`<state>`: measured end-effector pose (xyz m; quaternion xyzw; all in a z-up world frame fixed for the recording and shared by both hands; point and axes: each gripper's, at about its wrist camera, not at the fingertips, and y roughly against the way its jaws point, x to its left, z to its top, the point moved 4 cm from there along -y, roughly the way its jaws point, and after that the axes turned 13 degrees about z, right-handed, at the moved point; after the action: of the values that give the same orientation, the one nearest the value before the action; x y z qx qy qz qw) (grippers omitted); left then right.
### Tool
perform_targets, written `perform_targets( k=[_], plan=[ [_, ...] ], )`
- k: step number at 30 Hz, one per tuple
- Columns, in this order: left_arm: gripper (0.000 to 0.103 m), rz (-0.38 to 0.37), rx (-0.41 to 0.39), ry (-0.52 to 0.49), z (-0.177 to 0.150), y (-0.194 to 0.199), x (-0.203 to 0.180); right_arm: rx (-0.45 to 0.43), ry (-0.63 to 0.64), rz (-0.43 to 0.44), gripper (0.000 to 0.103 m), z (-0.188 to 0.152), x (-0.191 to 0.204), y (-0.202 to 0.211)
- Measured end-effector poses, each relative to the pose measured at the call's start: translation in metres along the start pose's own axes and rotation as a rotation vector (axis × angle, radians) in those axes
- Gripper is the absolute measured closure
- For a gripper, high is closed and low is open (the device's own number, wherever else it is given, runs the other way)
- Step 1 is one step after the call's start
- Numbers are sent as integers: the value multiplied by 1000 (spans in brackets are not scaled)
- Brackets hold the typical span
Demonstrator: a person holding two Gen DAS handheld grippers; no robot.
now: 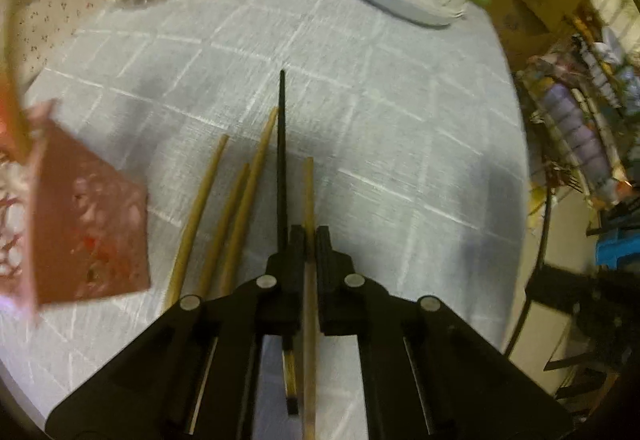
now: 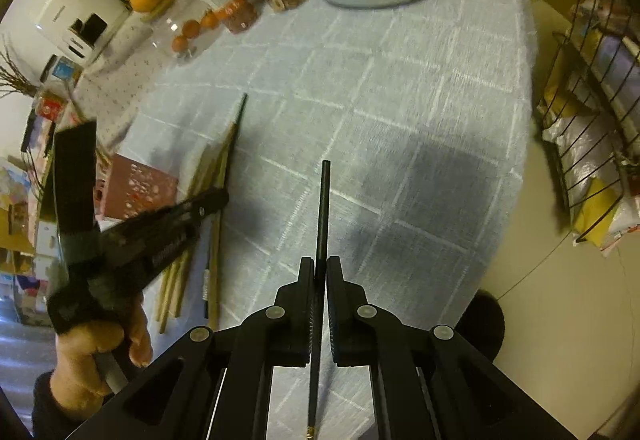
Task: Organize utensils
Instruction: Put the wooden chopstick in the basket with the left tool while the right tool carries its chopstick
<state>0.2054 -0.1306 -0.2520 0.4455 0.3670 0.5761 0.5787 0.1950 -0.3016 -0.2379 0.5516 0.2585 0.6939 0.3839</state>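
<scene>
Right claw (image 2: 320, 268) over blue checked tablecloth (image 2: 400, 87) — wire rack (image 2: 592, 159) beside.

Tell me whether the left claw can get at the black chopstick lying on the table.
Probably not right away: the left claw is shut on a wooden chopstick. The black chopstick lies right beside it, uncovered, so freeing the claw should suffice.

Black tools (image 1: 308, 236), silver rivets, dark sleeve (image 2: 48, 408)
</scene>
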Motion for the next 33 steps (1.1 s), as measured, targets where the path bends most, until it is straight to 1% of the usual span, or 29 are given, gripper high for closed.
perform_targets(
  k=[2,4,7,10,11,16,18,21,25,26,29,30,33],
  plan=[
    [97,-17,-42,-9,-6,24,6,-28,28,-11,97,-2,10,9],
    [97,-19,-87,-17,-10,43,11,-58,68,-36,97,-5,21,14],
    [97,-12,-192,-46,-21,84,24,-108,153,-54,97,-12,46,27],
    [97,-23,-257,-39,-23,108,36,-160,221,-80,97,-16,68,40],
    [97,-36,-285,-28,-26,122,43,-191,244,-73,97,-17,79,47],
    [97,-82,-385,16,-25,161,66,-300,288,-24,97,-19,112,71],
    [97,-103,-436,55,-26,181,79,-337,312,-11,98,-16,123,77],
    [97,-128,-495,98,-23,200,96,-380,330,-3,98,-12,136,83],
    [97,-120,-614,136,-22,230,114,-445,340,31,98,-3,158,95],
    [97,-112,-656,151,-20,237,119,-456,345,36,98,-2,163,97],
    [97,-94,-748,189,-18,248,131,-488,357,58,98,2,179,105],
    [97,-77,-781,200,-16,250,134,-496,358,65,98,3,182,105],
    [97,-32,-821,232,-10,245,144,-508,357,88,98,5,191,105]
  ],
)
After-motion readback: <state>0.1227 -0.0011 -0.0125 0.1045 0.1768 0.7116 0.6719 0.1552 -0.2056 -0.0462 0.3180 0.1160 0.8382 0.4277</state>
